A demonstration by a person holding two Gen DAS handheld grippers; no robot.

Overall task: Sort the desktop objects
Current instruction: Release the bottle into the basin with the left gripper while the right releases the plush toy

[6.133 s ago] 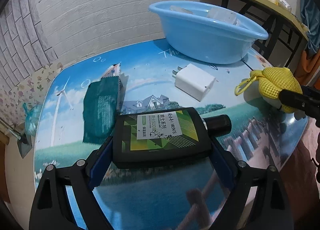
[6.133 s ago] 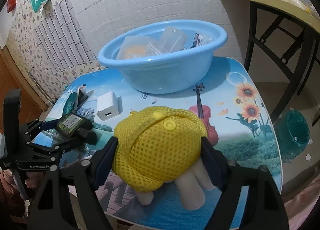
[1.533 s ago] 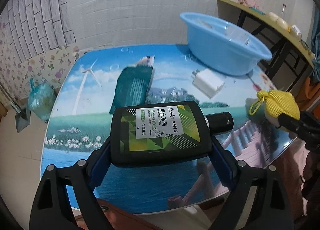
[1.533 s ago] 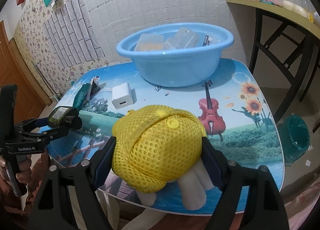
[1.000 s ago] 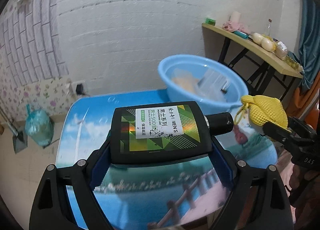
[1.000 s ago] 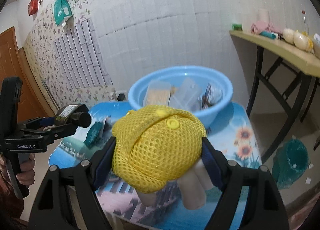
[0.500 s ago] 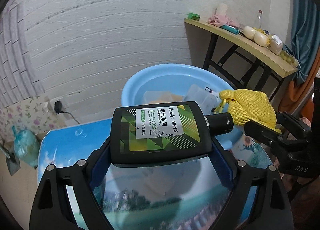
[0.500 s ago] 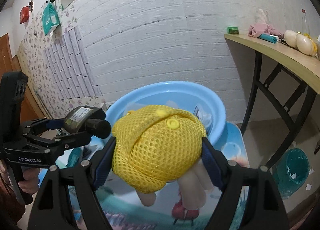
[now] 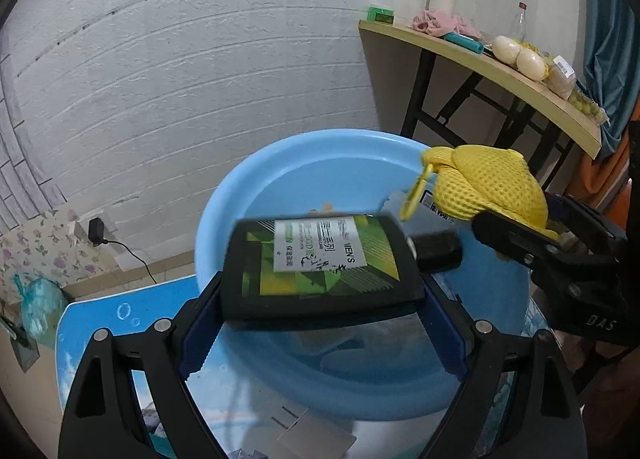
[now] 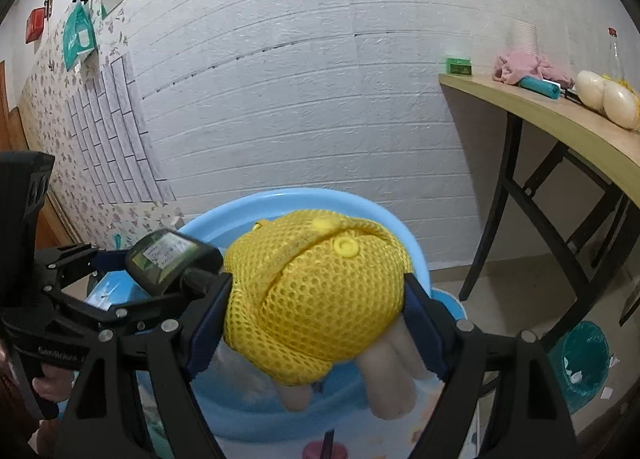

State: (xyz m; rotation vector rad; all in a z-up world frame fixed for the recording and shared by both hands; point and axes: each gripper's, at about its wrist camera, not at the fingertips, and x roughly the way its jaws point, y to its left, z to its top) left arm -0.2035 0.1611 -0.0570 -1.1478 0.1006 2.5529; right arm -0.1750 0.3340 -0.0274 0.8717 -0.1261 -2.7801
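Both loads over the basin (image 9: 224,219), neither dropped yet.
My left gripper (image 9: 320,299) clamps the black bottle (image 9: 320,263), right gripper (image 10: 316,299) the yellow mesh toy (image 10: 316,295); a charger (image 9: 316,437) lies below my left fingers (image 9: 200,331).

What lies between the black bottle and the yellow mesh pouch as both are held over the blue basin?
In the left wrist view, only the bottle's black cap and open basin interior separate the black bottle from the yellow mesh pouch.
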